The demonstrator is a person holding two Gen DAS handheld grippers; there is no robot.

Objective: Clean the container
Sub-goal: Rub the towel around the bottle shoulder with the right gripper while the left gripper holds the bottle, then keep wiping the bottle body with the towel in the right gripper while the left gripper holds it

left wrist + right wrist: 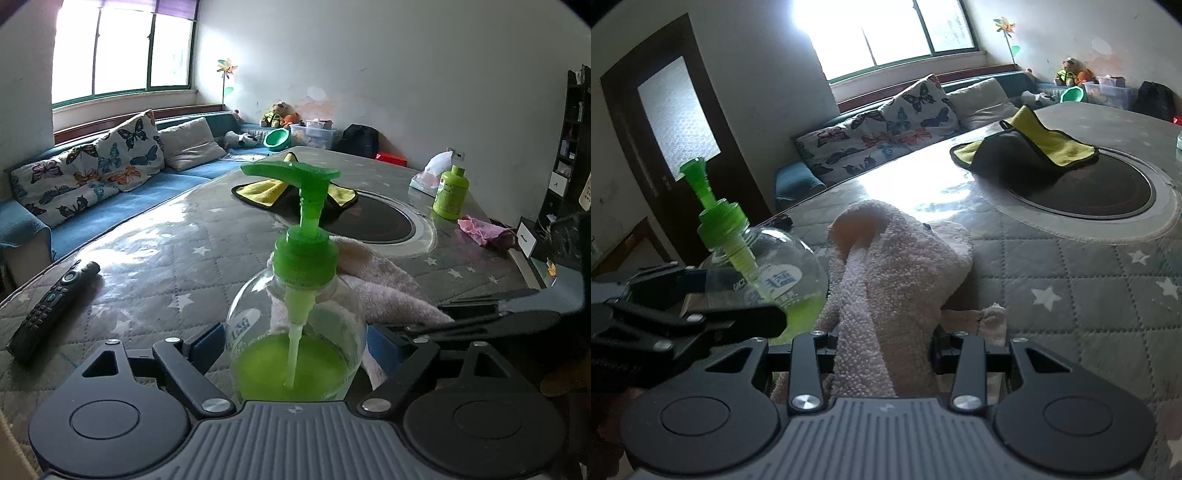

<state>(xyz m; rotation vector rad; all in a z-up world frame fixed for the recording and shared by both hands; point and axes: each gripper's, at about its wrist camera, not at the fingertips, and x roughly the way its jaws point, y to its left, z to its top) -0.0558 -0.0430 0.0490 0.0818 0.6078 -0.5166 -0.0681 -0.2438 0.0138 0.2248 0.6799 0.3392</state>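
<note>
A clear pump bottle (295, 332) with a green pump head (291, 171) and green liquid in its lower part stands upright between my fingers. My left gripper (295, 343) is shut on its body. A pale pink towel (894, 266) is bunched in my right gripper (882, 350), which is shut on it. The towel (380, 280) lies against the bottle's right side, up by the shoulder. In the right wrist view the bottle (775, 266) leans at the left with the left gripper (746, 299) around it. The right gripper (443, 317) comes in from the right in the left wrist view.
On the grey starred table cover (166, 266) lie a black remote (51, 306) at the left, a yellow-and-grey cloth (280, 188) on a round black hotplate (369, 221), a green bottle (450, 192), a tissue pack (430, 173) and a pink cloth (484, 230). A blue sofa (110, 210) runs behind.
</note>
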